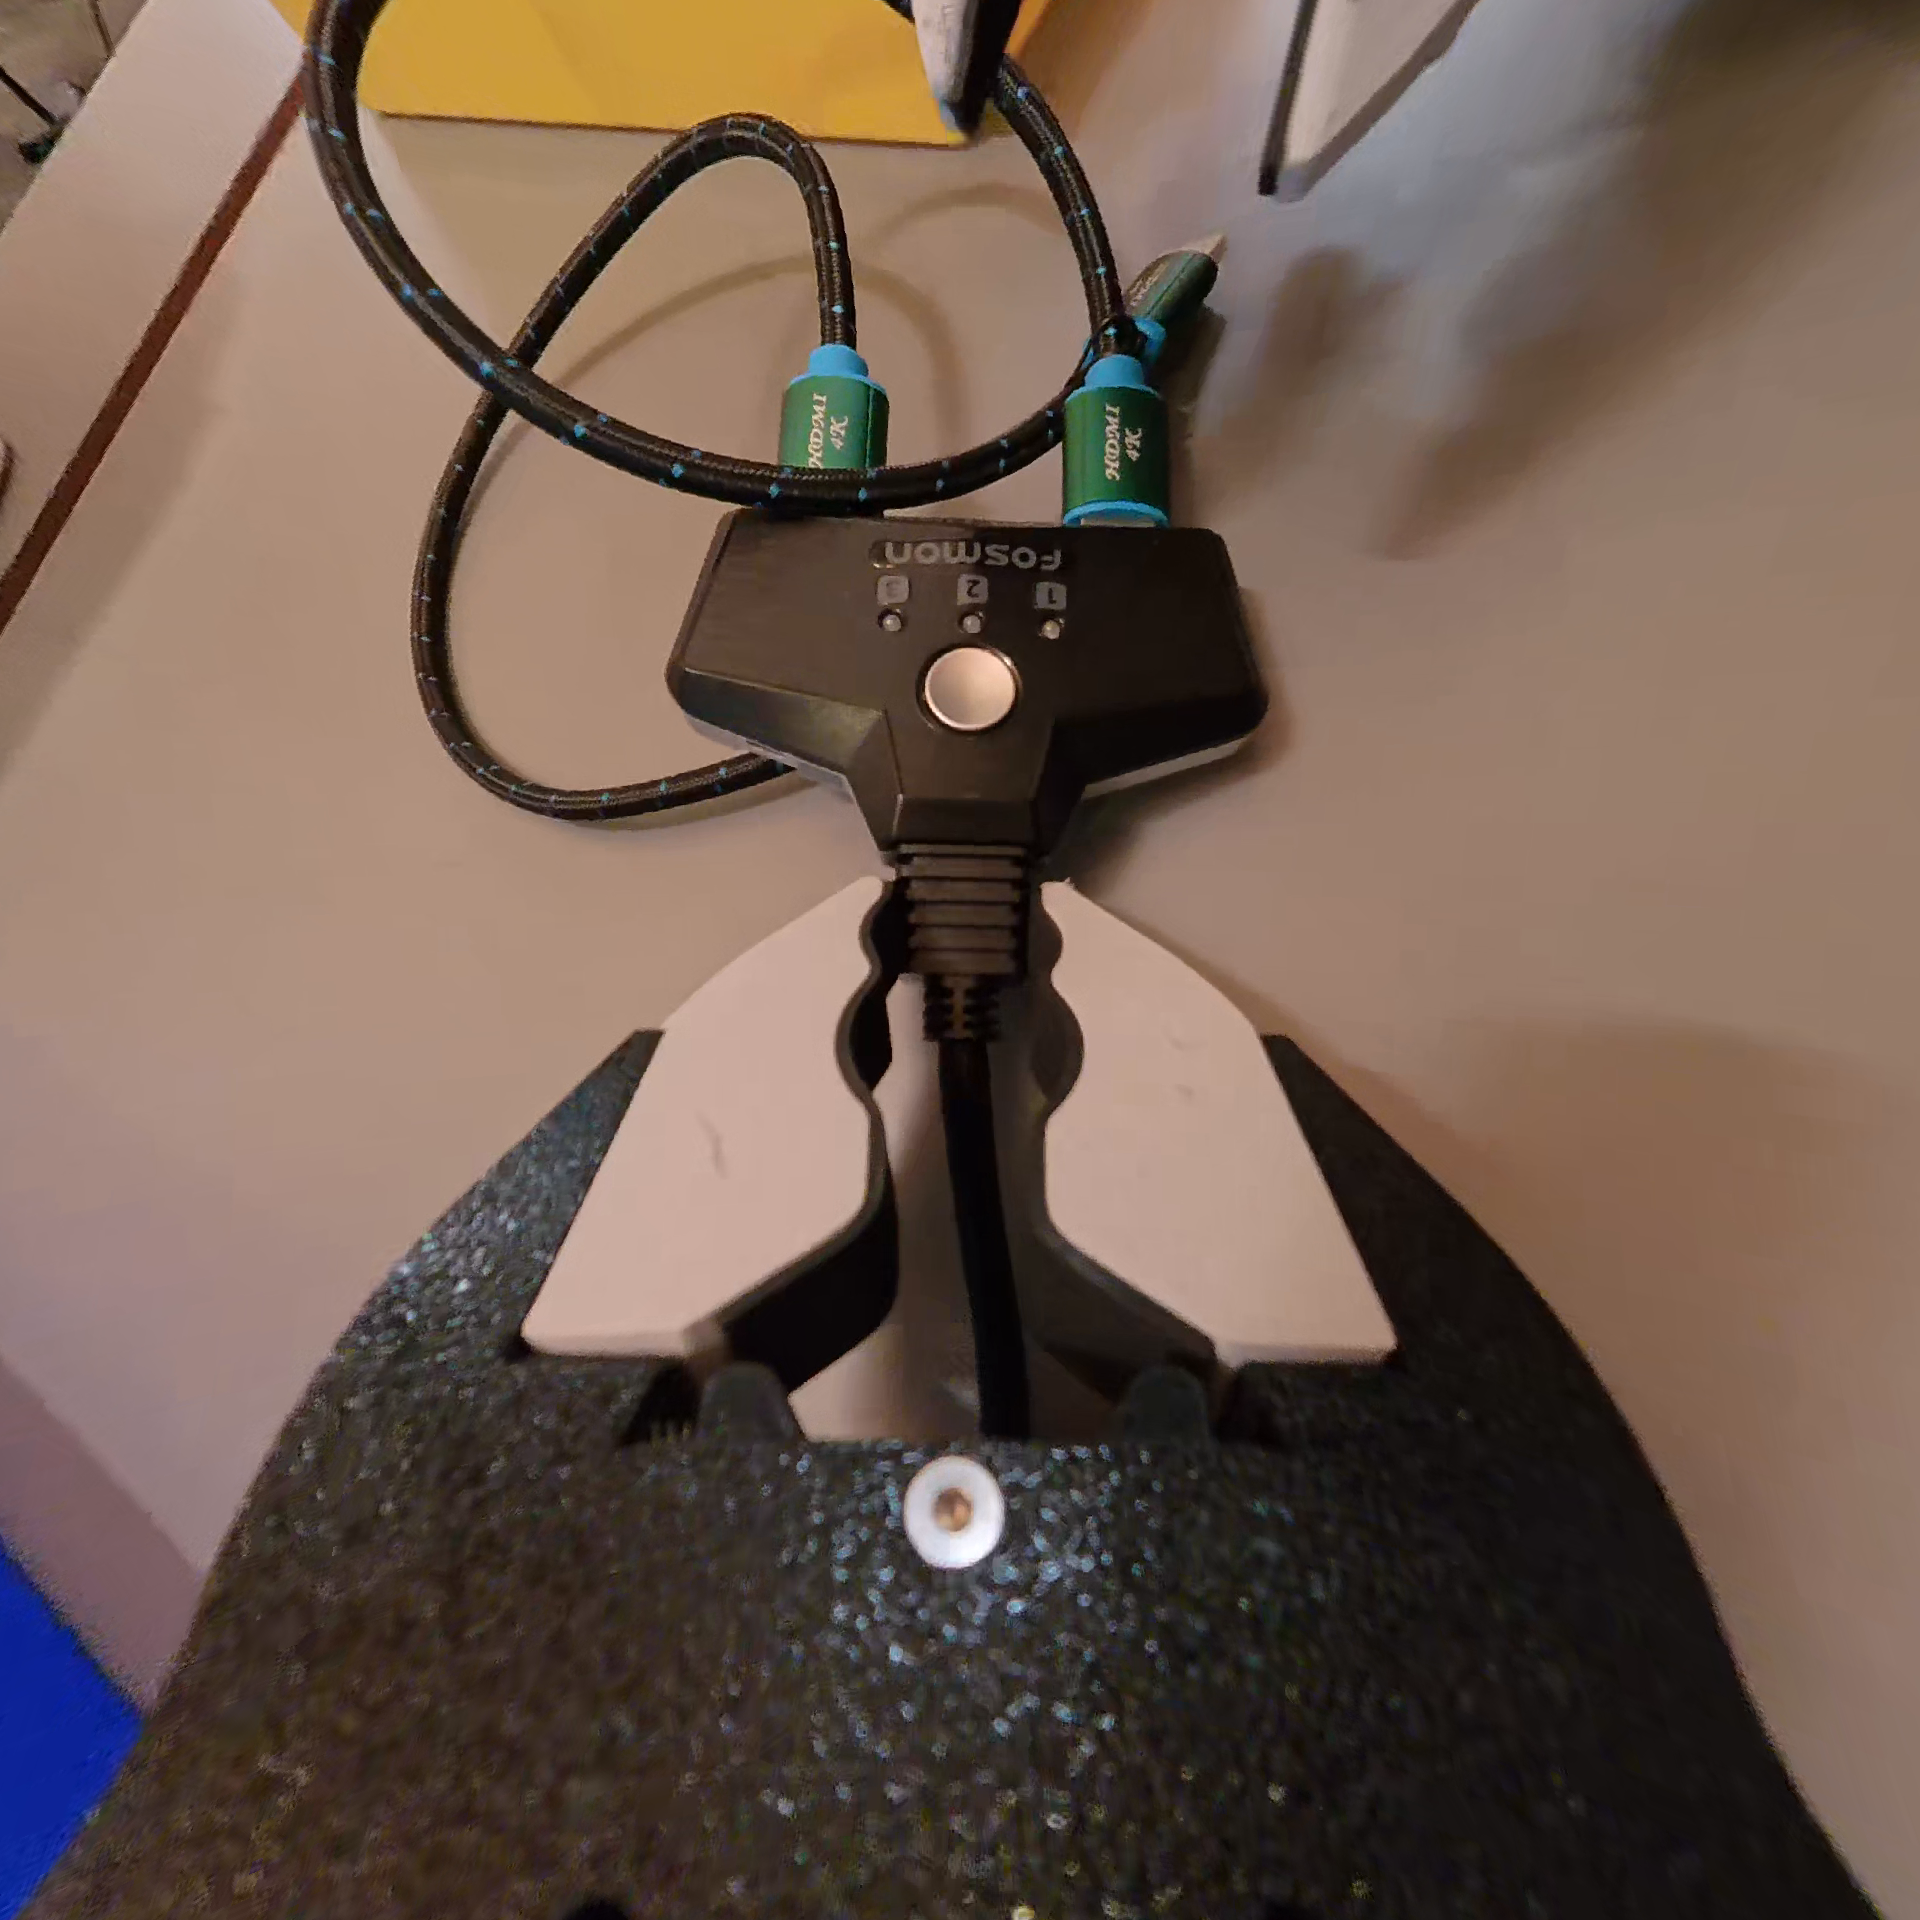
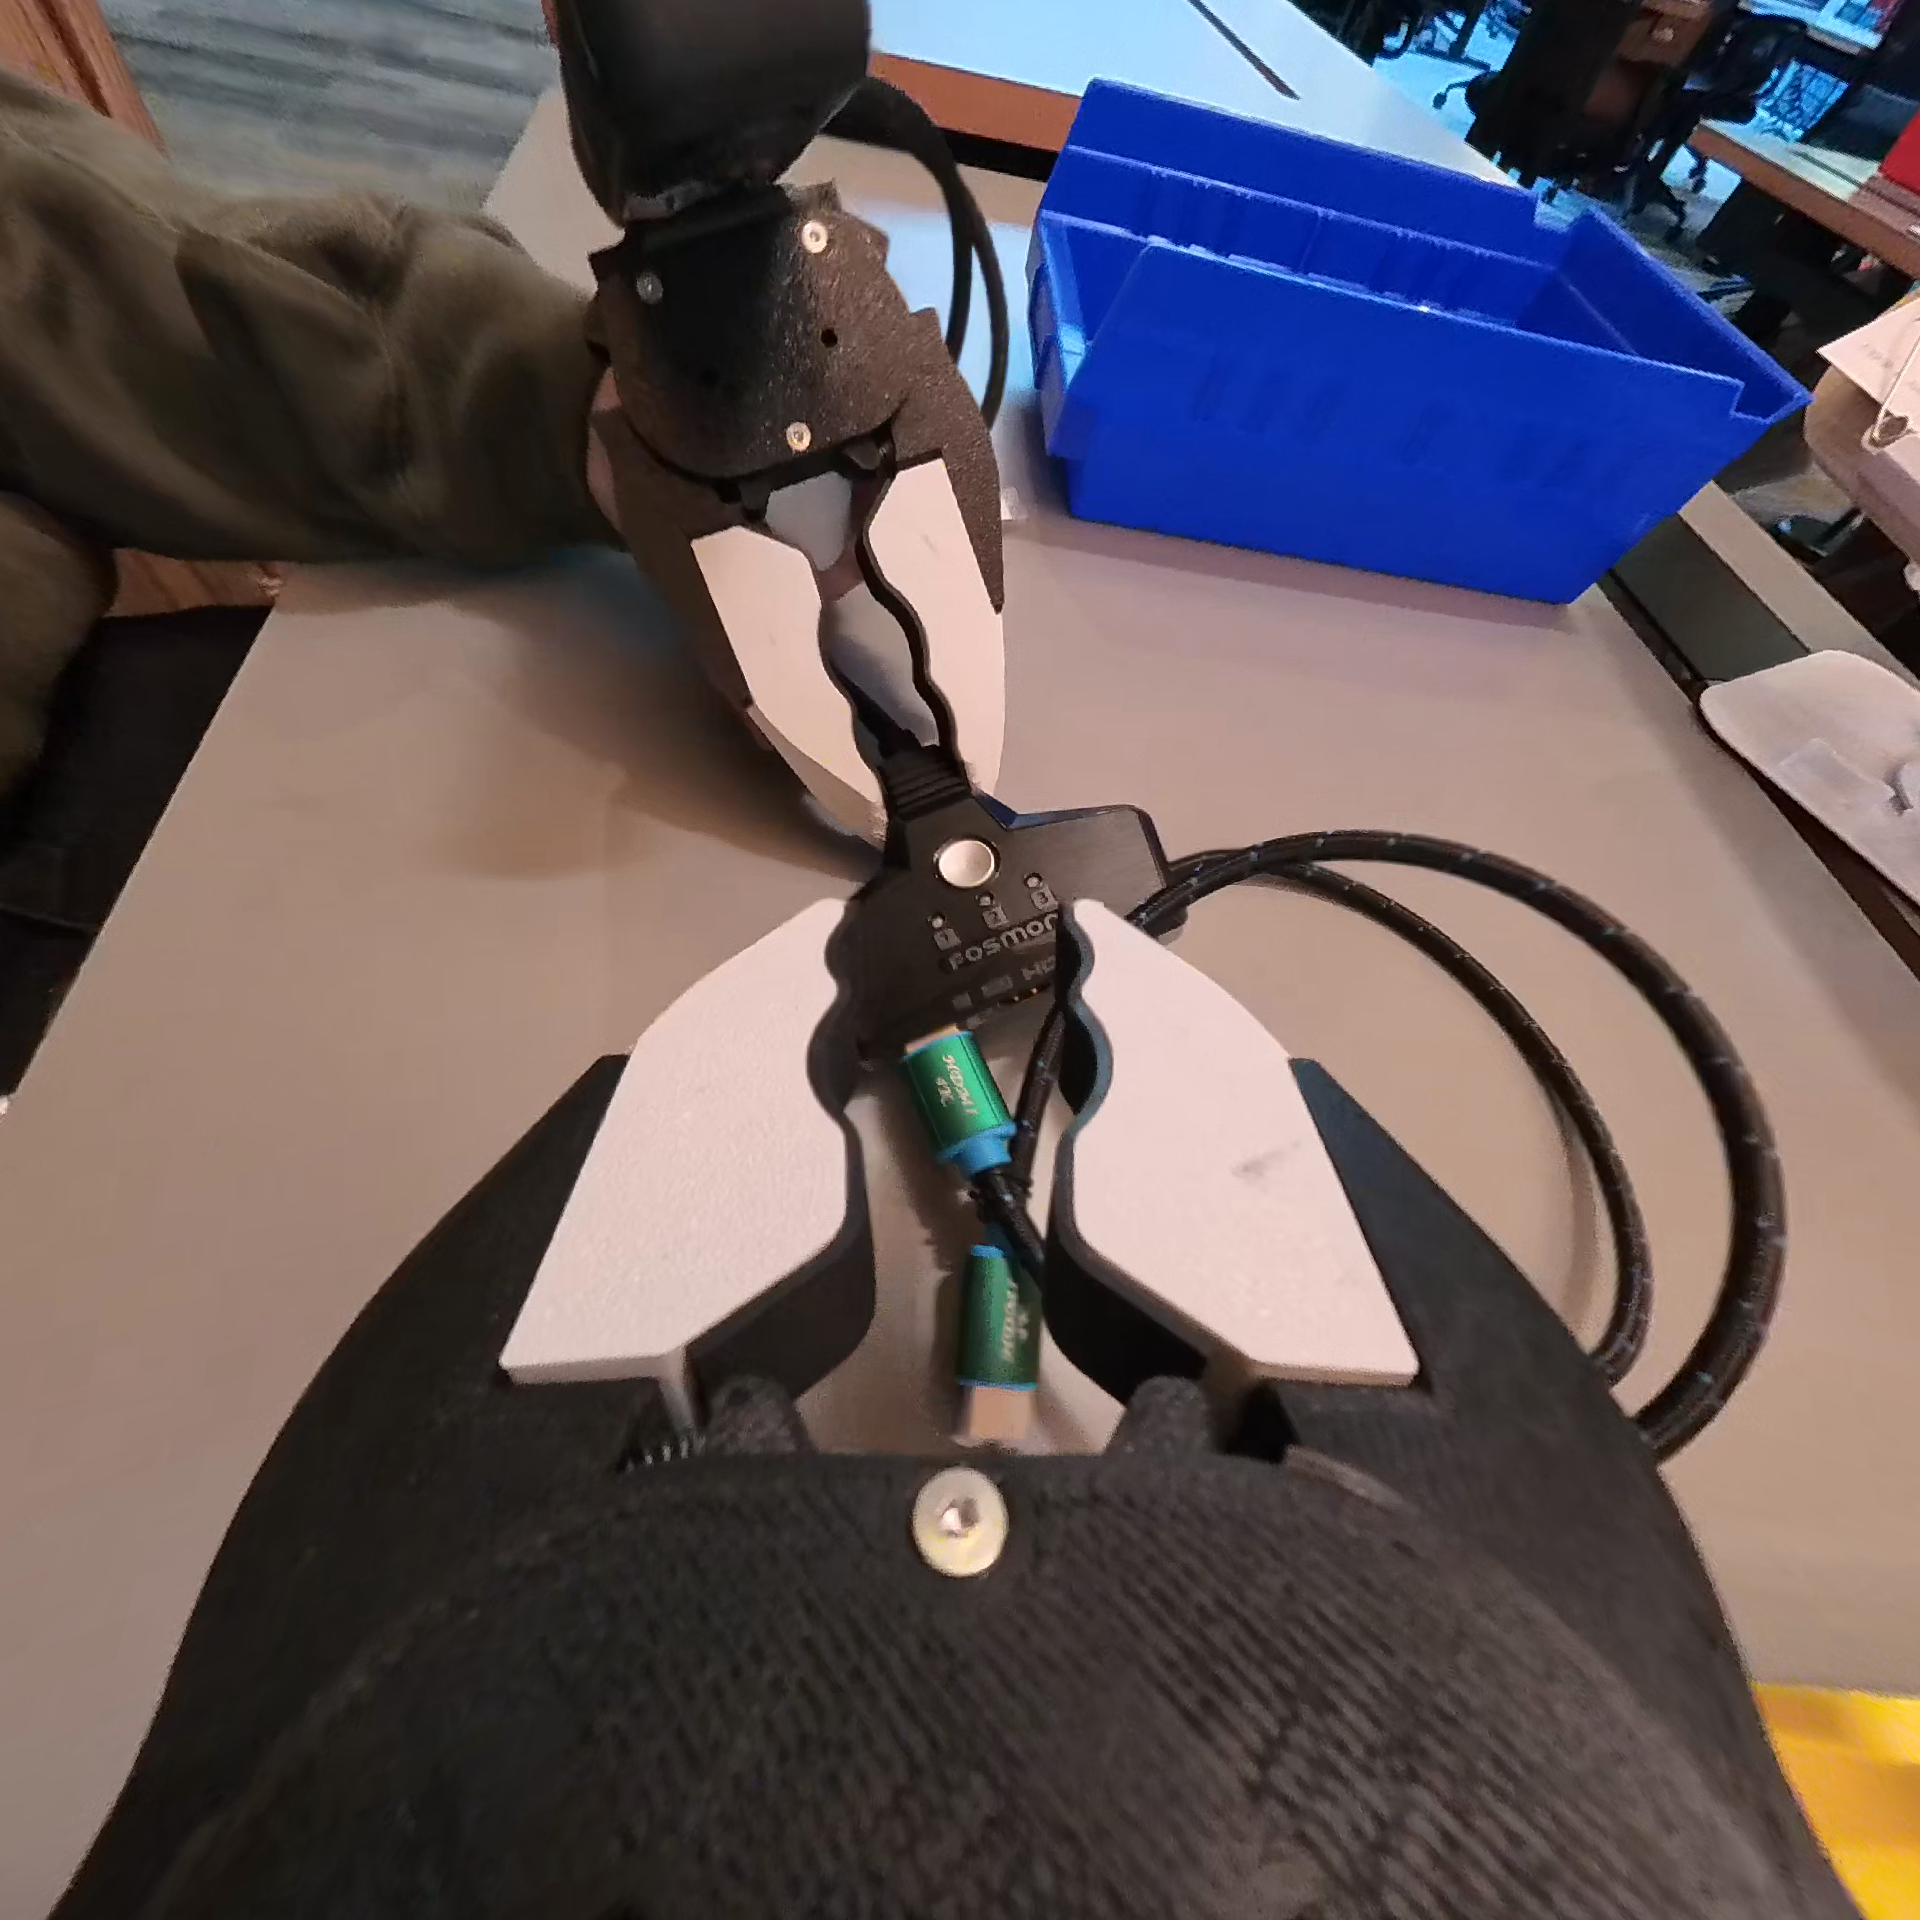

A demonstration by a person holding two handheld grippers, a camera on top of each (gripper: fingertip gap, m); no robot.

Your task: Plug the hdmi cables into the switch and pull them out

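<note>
The black HDMI switch (image 1: 961, 665) lies on the grey table (image 1: 312, 987). My left gripper (image 1: 961, 894) is shut on the switch's ribbed cable neck (image 1: 961, 914); it also shows in the right wrist view (image 2: 920, 779). One green HDMI plug (image 1: 1117, 447) sits in the switch's right port. A second green plug (image 1: 831, 426) stands at the left port behind a crossing braided cable (image 1: 436, 644); I cannot tell whether it is seated. My right gripper (image 2: 956, 925) is open, its fingers on either side of the plugged connector (image 2: 951, 1091). A loose green plug (image 2: 997, 1340) lies between them.
A blue plastic bin (image 2: 1351, 416) stands beyond the switch. Braided cable loops (image 2: 1662, 1143) lie on the table to the right. A yellow object (image 1: 623, 73) lies past the cables. A person's olive sleeve (image 2: 260, 364) holds the left gripper. A white packet (image 2: 1818, 748) lies at the right edge.
</note>
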